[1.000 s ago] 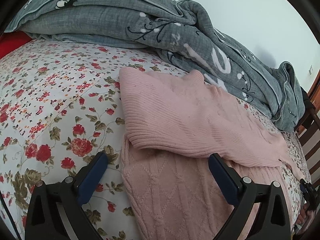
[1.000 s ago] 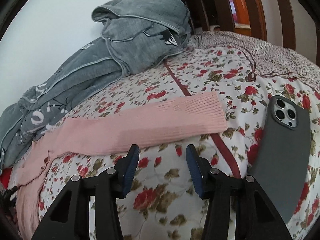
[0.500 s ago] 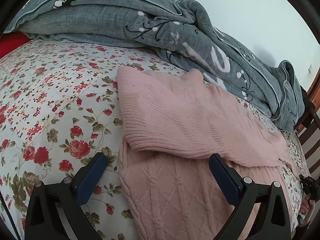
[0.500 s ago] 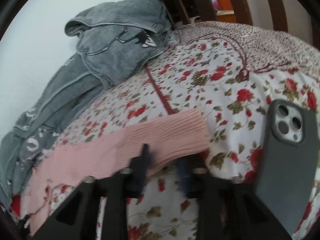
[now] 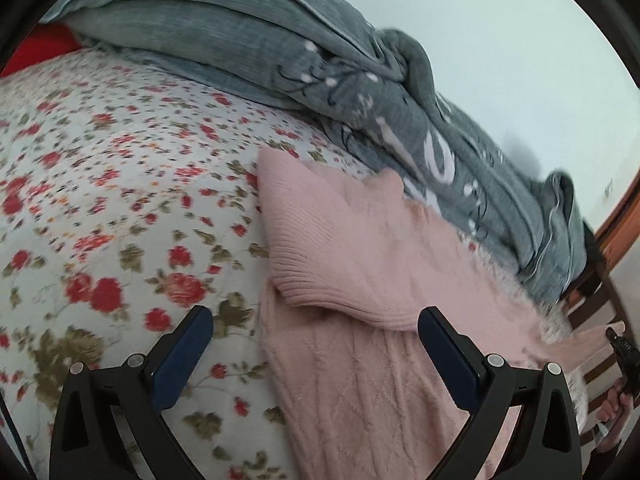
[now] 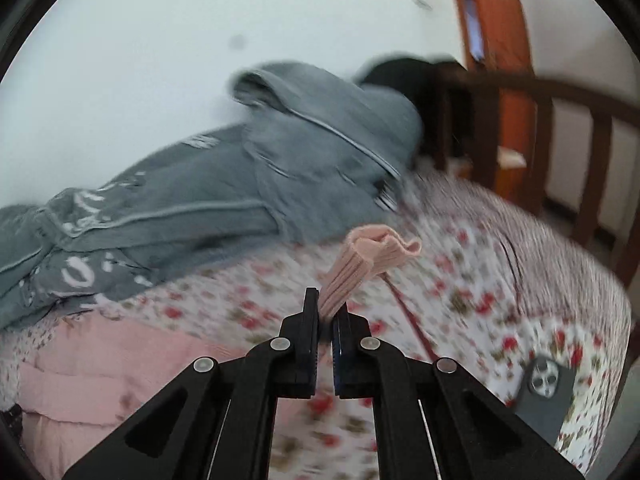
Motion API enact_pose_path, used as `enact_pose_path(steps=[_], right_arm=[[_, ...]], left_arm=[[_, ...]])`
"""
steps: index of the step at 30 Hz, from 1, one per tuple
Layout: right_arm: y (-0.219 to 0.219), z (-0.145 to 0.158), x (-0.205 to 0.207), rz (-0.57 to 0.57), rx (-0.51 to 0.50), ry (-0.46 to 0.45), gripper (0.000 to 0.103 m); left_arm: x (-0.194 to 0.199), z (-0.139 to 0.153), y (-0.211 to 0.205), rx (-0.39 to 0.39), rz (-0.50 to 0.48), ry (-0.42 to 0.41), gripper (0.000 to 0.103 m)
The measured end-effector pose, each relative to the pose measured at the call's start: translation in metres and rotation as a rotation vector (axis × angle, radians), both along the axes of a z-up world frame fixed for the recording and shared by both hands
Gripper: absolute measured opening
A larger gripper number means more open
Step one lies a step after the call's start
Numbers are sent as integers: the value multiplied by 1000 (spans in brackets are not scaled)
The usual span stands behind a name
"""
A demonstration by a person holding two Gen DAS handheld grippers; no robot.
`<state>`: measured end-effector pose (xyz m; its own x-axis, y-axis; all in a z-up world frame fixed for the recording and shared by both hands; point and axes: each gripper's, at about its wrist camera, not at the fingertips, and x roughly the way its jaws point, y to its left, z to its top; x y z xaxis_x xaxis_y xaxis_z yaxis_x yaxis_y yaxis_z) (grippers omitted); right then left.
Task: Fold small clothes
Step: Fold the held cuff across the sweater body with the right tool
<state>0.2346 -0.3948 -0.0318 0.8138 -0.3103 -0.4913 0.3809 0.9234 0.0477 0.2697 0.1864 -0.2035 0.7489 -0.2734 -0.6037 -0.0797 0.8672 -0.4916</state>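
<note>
No legible text, brand, number or sign in either view. The grey quilt [image 5: 420, 128] carries large white marks that look like letters, but blur and folds leave none readable. The phone [image 6: 546, 390] shows only its camera cluster, with no logo or label that can be made out.
</note>
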Motion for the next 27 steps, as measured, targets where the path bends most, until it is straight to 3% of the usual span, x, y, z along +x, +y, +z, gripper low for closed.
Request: enact_pose_path(steps=[6, 11, 15, 19, 21, 27], right_arm=[[118, 39, 26, 174, -72, -49, 5], [240, 40, 47, 377, -91, -72, 5], [335, 11, 66, 548, -55, -22, 5], [416, -43, 87, 703, 6, 125, 5], [452, -73, 94, 747, -10, 206, 5], [487, -124, 95, 809, -23, 339, 10]], left_arm=[[-18, 8, 30, -50, 57, -34, 103], [-29, 8, 73, -84, 166, -19, 103], [-40, 8, 104, -91, 254, -17, 103], [-44, 7, 123, -82, 278, -12, 103], [-43, 6, 125, -73, 264, -9, 103], [-46, 7, 124, -16, 243, -10, 103]])
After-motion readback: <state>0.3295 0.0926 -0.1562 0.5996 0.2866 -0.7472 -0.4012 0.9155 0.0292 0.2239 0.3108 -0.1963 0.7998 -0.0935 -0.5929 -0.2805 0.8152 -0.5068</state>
